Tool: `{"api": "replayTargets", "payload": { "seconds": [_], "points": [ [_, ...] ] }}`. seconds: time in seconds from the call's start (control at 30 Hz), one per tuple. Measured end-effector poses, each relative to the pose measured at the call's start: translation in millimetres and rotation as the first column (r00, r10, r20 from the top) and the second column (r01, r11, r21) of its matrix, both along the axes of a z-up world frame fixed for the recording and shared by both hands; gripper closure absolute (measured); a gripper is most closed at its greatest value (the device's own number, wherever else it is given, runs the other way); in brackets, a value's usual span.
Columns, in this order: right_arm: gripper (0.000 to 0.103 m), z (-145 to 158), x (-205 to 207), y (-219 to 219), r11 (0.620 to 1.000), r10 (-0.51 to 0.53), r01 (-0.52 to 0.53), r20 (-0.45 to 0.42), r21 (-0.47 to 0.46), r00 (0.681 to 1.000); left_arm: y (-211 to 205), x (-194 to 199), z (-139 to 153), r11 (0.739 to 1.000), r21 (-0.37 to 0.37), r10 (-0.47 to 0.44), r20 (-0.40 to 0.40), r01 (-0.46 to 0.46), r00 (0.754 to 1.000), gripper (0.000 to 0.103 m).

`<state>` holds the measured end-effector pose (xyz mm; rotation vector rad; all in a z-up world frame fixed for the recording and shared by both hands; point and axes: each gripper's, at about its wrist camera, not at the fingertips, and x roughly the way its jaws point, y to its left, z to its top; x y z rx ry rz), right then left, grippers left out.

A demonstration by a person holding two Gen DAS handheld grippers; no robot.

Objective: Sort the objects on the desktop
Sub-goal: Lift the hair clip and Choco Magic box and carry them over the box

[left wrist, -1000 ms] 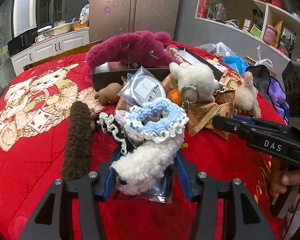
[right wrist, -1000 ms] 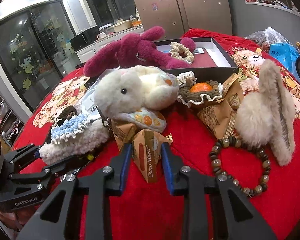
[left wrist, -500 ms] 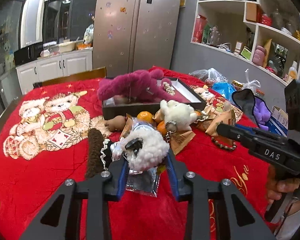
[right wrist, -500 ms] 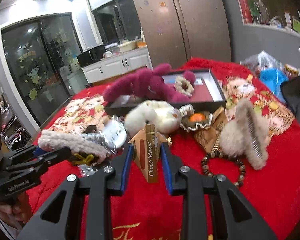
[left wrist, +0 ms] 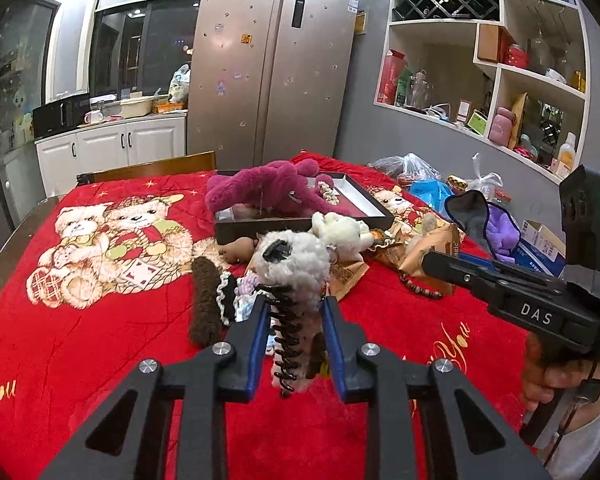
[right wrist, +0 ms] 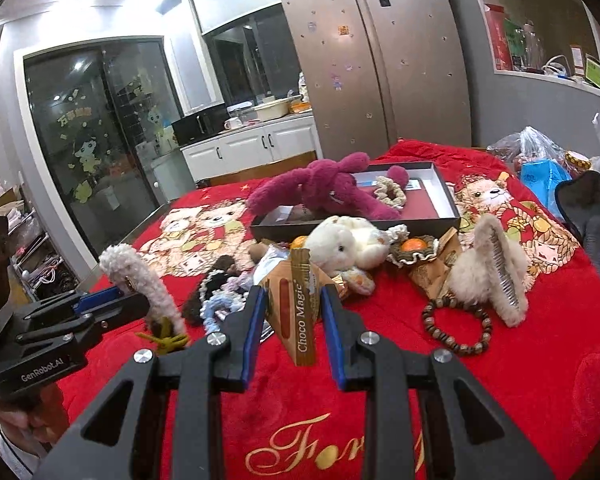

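Above the red blanket (left wrist: 100,320), my left gripper (left wrist: 294,316) has just been closing and now clamps a fluffy white hair clip (left wrist: 292,272) lifted clear of the pile. My right gripper (right wrist: 292,308) pinches a snack packet (right wrist: 300,304), the black tray (right wrist: 444,200) at one o'clock.

Both wrist views look forward and slightly down over the red blanket (left wrist: 100,320) (close range). Shared: dark box (left wrist: 300,224) (right wrist: 420,224), fridge (left wrist: 272,68) (right wrist: 380,60).
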<state>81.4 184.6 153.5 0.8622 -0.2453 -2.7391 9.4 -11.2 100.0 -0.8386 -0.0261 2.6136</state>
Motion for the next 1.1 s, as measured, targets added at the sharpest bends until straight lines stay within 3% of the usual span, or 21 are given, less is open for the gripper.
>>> {"api": "replayTargets", "payload": {
  "seconds": [0.63, 0.9, 1.1],
  "points": [
    [0.074, 2.5, 23.6, -6.5, 0.999, 0.031, -0.031, -0.001, -0.030, 1.000, -8.9, 14.3, 1.4, 1.000, 0.026, 0.016, 0.023, -0.017, 1.000, 0.076],
    [0.074, 12.6, 24.7, -2.1, 1.000, 0.013, -0.013, -0.014, -0.022, 1.000, -0.7, 7.4, 25.0, 1.000, 0.000, -0.003, -0.024, 0.003, 1.000, 0.076],
    [0.074, 37.1, 9.4, 6.7, 0.999, 0.029, -0.031, -0.062, -0.038, 0.998, 11.5, -21.2, 54.6, 0.999, -0.028, -0.045, -0.075, 0.043, 0.996, 0.076]
  ]
}}
